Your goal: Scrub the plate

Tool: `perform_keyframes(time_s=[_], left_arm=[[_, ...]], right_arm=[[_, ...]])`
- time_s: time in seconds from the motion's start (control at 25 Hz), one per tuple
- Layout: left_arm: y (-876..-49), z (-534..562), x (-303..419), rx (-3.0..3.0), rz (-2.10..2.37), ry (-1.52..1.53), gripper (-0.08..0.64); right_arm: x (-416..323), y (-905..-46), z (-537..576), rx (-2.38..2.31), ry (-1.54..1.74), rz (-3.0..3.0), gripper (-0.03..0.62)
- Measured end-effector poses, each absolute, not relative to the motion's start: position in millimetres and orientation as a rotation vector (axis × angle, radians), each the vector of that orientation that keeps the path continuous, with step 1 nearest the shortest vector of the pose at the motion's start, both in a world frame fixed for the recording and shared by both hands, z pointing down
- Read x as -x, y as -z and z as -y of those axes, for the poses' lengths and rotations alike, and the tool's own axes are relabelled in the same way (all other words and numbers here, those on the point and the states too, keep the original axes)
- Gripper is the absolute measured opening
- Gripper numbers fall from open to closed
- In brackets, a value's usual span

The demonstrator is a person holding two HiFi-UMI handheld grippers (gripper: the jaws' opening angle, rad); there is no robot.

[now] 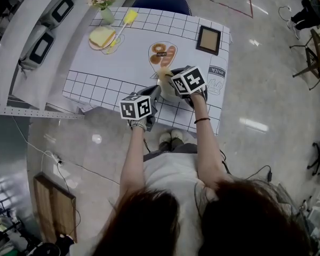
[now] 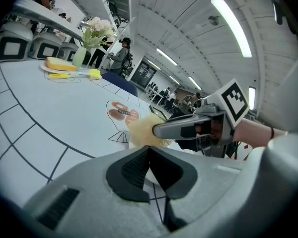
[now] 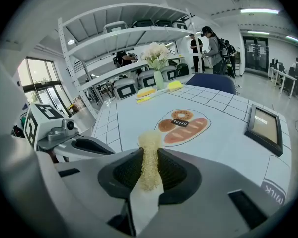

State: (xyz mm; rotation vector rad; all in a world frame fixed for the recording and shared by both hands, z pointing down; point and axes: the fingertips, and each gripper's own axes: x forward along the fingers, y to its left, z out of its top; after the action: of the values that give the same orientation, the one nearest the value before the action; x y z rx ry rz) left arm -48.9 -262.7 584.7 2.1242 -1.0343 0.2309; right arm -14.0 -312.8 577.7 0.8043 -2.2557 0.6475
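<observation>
1. Big lab-type hall for sure, not a home: shiny floor (image 1: 266, 89), long strip lights (image 2: 231, 19).
2. Metal shelving (image 3: 124, 36) stacked with boxy machines (image 3: 125, 88), people (image 3: 212, 43) standing around.
3. The surface (image 1: 133, 63) wears a printed grid mock-up cloth.

Left gripper (image 2: 149, 155) and right gripper (image 3: 150, 168): grey moulded shells, black ribbed jaw pads. White cubes with black square markers: left cube (image 1: 136, 107), right cube (image 1: 189, 81). Person: white short-sleeved top (image 1: 173, 169), dark wristband (image 1: 201, 120) on right, long dark hair (image 1: 224, 217), light shoes (image 1: 170, 137).
</observation>
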Motion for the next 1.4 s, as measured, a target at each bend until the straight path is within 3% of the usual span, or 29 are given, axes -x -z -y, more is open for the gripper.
perform_keyframes(time_s=[1.4], left_arm=[[-586,265,48,-2.105,1.050,-0.242,0.011]], right_arm=[[-3,-579,321,-0.879,-0.688,2.263,0.080]])
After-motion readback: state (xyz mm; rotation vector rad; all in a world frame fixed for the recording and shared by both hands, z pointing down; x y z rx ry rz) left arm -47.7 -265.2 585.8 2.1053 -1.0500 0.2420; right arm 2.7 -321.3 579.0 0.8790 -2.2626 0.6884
